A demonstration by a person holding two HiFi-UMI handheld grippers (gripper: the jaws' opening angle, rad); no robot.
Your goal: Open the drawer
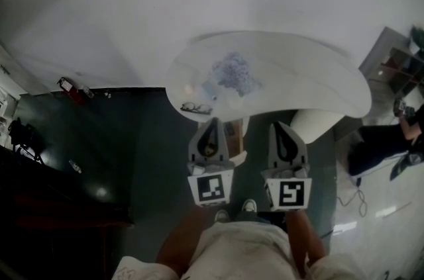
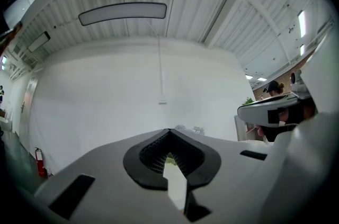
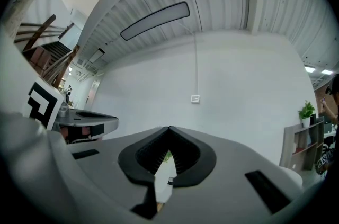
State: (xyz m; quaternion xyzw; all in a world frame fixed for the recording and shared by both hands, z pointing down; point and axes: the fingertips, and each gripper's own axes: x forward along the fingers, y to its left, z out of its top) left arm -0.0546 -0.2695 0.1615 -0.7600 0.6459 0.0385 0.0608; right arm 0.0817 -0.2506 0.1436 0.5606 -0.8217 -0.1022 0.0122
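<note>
The glossy white oval worktop point(image 1: 331, 96) carries a pale lilac crumpled bundle point(image 1: 232, 70) and black-rimmed spectacles point(image 1: 196, 108). The grey left tongs point(image 1: 212, 123) and grey right tongs point(image 1: 286, 126) bear black-and-white square-patterned cubes. The floor point(image 1: 132, 140) is dark teal.

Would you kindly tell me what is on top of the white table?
The white table bears a pair of glasses near its front edge and a blurry bluish-purple clump. Anything beneath that clump is covered.

A white bench point(image 1: 311, 73) with a rounded, curved outline stands on a floor point(image 1: 132, 140) that is dark green at the left, and it bears a pair of glasses point(image 1: 196, 108) by its near left edge and, farther in, a bluish crumpled heap point(image 1: 233, 72) too blurred to name.
</note>
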